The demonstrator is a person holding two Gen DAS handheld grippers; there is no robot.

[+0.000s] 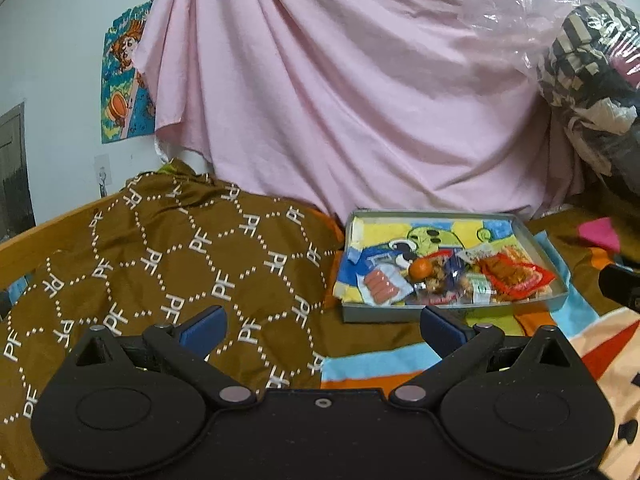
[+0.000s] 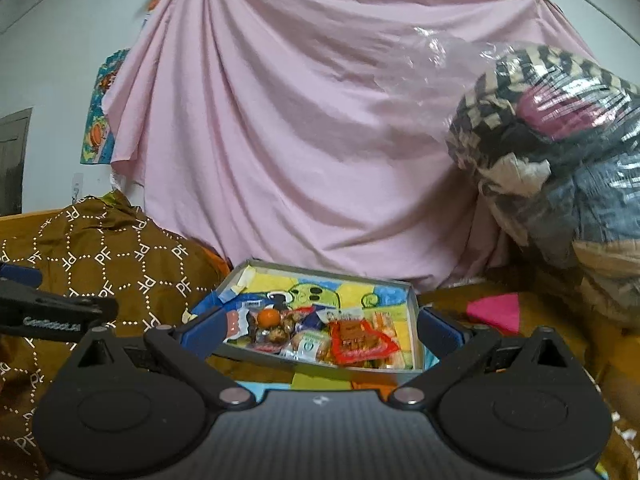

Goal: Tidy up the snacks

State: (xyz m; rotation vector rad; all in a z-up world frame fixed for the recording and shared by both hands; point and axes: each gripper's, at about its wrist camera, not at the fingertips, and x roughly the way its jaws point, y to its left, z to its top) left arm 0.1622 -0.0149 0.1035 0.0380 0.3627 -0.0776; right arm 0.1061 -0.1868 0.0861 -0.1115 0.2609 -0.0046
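Observation:
A shallow grey tray point(image 1: 452, 311) lined with a cartoon cloth sits on the bed. It holds a sausage pack point(image 1: 382, 286), a small orange point(image 1: 421, 269), red snack packets point(image 1: 516, 276) and several wrapped sweets. The tray also shows in the right wrist view point(image 2: 320, 372), with the orange point(image 2: 268, 317) and a red packet point(image 2: 362, 342). My left gripper point(image 1: 322, 330) is open and empty, to the near left of the tray. My right gripper point(image 2: 320, 330) is open and empty, its fingers straddling the tray's near edge.
A brown patterned cloth point(image 1: 168, 272) covers the left of the bed. A pink sheet point(image 1: 340, 80) hangs behind. A plastic-wrapped bundle of fabric point(image 2: 560, 160) stands at the right. A pink item point(image 2: 496, 310) lies right of the tray.

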